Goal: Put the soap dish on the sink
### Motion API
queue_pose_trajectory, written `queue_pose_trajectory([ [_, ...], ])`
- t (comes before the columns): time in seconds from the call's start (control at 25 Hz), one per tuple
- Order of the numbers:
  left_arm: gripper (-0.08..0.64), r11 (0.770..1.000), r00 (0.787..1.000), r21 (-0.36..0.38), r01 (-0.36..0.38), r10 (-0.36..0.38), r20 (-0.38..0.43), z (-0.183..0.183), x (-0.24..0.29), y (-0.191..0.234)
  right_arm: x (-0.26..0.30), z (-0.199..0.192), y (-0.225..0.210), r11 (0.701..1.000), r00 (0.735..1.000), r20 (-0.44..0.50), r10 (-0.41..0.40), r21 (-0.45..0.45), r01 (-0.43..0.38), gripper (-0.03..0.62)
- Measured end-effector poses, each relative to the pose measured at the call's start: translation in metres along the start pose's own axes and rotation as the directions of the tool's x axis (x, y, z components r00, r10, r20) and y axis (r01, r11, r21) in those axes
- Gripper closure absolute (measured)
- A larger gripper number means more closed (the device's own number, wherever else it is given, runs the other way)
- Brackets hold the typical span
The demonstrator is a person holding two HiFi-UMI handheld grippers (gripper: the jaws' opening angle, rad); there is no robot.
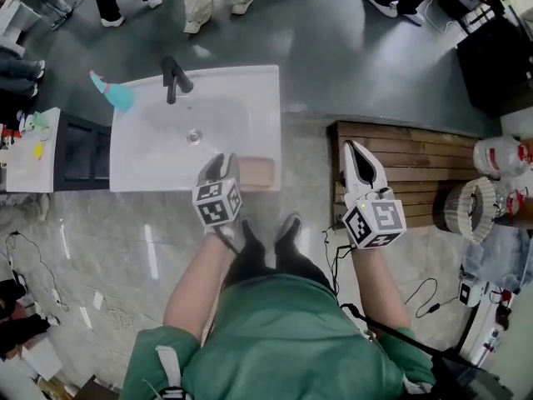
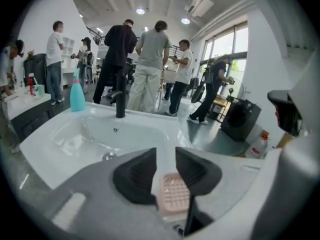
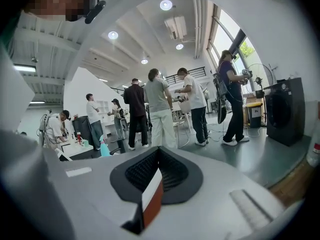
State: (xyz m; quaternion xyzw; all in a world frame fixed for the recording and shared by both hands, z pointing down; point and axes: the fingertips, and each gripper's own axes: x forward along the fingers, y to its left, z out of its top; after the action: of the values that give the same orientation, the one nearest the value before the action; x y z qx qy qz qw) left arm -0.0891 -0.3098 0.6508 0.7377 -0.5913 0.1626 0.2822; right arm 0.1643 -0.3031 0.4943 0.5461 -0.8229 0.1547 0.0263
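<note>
The pink soap dish (image 1: 256, 172) lies flat on the front right rim of the white sink (image 1: 250, 98). My left gripper (image 1: 218, 168) hovers just left of it, over the sink's front edge. In the left gripper view the ribbed pink dish (image 2: 174, 195) shows below the narrow gap between the dark pads, and my left gripper (image 2: 166, 166) is open and holds nothing. My right gripper (image 1: 360, 165) hangs over the wooden platform to the right, away from the sink. In its own view, the right gripper (image 3: 159, 171) is shut, jaws pressed together.
A black faucet (image 1: 173, 77) stands at the sink's back, with a teal bottle (image 1: 117, 95) at the back left corner. A dark cabinet (image 1: 83, 152) adjoins the sink's left side. A wooden slatted platform (image 1: 416, 161) lies right, with a white jug (image 1: 495, 155) beyond. Several people stand behind the sink.
</note>
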Motion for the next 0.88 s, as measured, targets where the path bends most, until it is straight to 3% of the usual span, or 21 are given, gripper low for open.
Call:
queue_pose_trajectory([
  [0.44,0.453,0.995,0.982,0.091,0.039,-0.055,0.18,0.105,-0.053,-0.016,-0.004,0.058,0.009,1.0,0.995,0.098,-0.025,-0.006,0.025,0.603],
  [0.88,0.472,0.984,0.922,0.159,0.077,-0.131,0.365,0.21,-0.113,-0.04,-0.005,0.121,0.039,0.998,0.977,0.208,0.034,-0.062,-0.022,0.603],
])
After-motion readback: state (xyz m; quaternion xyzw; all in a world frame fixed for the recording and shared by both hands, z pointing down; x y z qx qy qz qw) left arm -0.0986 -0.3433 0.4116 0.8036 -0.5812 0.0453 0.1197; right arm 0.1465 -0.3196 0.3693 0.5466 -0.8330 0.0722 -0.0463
